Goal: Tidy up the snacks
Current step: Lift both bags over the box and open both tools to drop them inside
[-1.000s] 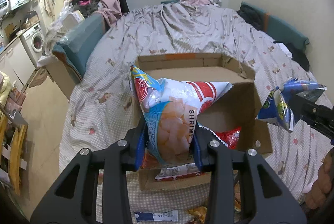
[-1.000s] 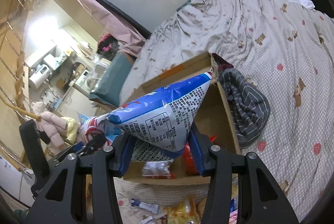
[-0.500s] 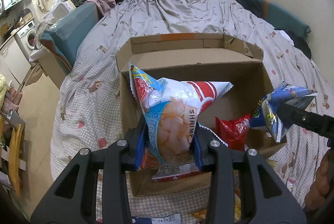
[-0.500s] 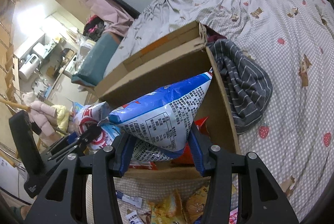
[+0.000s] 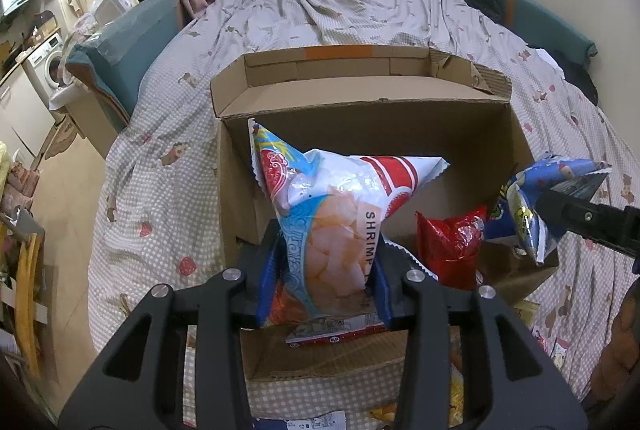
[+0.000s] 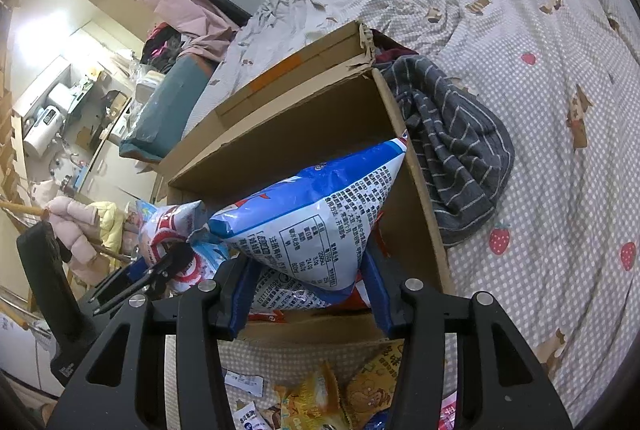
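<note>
Here left gripper (image 5: 323,284) clamps shrimp bag (image 5: 334,226); right gripper (image 6: 308,294) clamps blue bag (image 6: 316,218) over box (image 5: 360,93).

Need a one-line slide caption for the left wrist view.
Left gripper holds a shrimp chip bag over the open cardboard box on the bed, beside a red packet inside.

A washing machine (image 5: 47,67) stands far left of the claw; a striped grey garment (image 6: 452,145) lies up and right of the other claw, on the checked bedspread (image 6: 532,133).
</note>
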Motion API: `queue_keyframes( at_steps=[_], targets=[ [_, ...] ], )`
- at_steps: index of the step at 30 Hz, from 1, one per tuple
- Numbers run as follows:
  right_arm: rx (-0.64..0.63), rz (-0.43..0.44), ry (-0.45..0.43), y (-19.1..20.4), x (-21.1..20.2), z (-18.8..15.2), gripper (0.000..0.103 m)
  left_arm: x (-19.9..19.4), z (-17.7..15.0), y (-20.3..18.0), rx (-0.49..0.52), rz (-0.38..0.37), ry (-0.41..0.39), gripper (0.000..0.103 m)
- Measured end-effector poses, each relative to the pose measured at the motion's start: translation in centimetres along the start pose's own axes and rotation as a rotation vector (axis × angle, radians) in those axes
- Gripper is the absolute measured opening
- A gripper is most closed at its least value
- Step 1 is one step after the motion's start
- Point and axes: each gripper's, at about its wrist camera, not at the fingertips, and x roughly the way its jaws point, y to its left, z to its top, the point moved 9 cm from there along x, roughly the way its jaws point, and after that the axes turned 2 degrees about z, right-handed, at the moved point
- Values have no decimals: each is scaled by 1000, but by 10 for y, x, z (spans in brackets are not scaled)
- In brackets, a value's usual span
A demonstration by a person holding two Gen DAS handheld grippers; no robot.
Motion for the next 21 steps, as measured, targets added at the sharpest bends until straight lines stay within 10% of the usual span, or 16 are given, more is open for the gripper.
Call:
queue_keyframes(
  at_steps=[13,17,21],
  targets=[
    [-49,-25,-25,13,6,4,54,-2,6,2,-25,-10,-44,39],
    [-73,-2,-143,25,-8,15,101,-3,11,6,-44,21,-66,69],
    [-99,-6,-134,28,-9,15,101,-1,5,7,-44,14,-38,79]
  ],
)
